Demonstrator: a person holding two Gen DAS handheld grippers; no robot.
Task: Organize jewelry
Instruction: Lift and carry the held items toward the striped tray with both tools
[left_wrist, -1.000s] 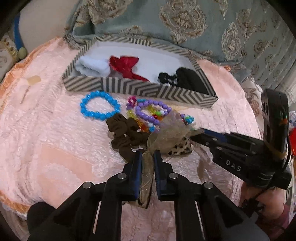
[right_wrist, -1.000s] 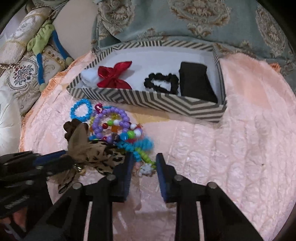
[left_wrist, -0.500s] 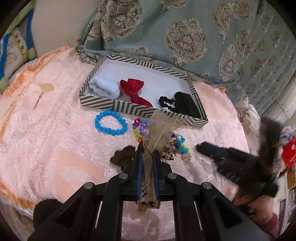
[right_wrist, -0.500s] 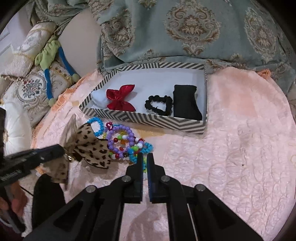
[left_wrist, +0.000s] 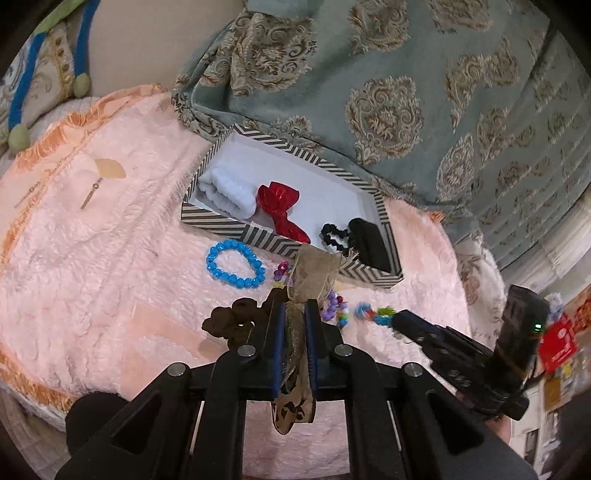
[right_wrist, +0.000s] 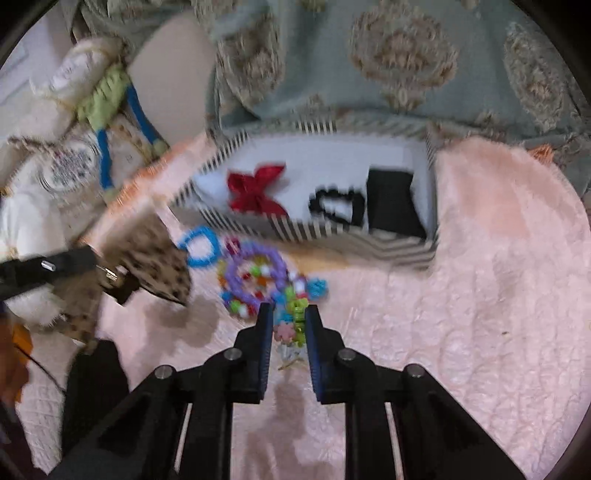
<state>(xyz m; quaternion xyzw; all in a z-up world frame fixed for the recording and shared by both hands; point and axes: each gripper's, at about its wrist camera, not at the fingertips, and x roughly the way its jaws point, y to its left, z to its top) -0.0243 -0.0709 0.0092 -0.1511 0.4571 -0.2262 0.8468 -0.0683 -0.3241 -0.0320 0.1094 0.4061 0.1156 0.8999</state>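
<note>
Leopard bow (left_wrist: 295, 332): clenched in your left gripper (left_wrist: 295, 317), long axis along fingers, sheer loop pointing toward box (left_wrist: 284, 248), spotted tail hanging back. Bow lifted off pink cover (left_wrist: 92, 266) since a second ago; brown scrunchie (left_wrist: 231, 319) now exposed below. Your right gripper (right_wrist: 287, 325): jaws closing around bead strand (right_wrist: 295, 314); contact unclear, view blurred. Blue bracelet (left_wrist: 234, 263) and purple beads (right_wrist: 255, 271) lie between grippers and box.

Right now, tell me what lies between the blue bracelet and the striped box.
Nothing: only bare pink blanket separates the blue bracelet from the striped box, clearest in the left wrist view.
</note>
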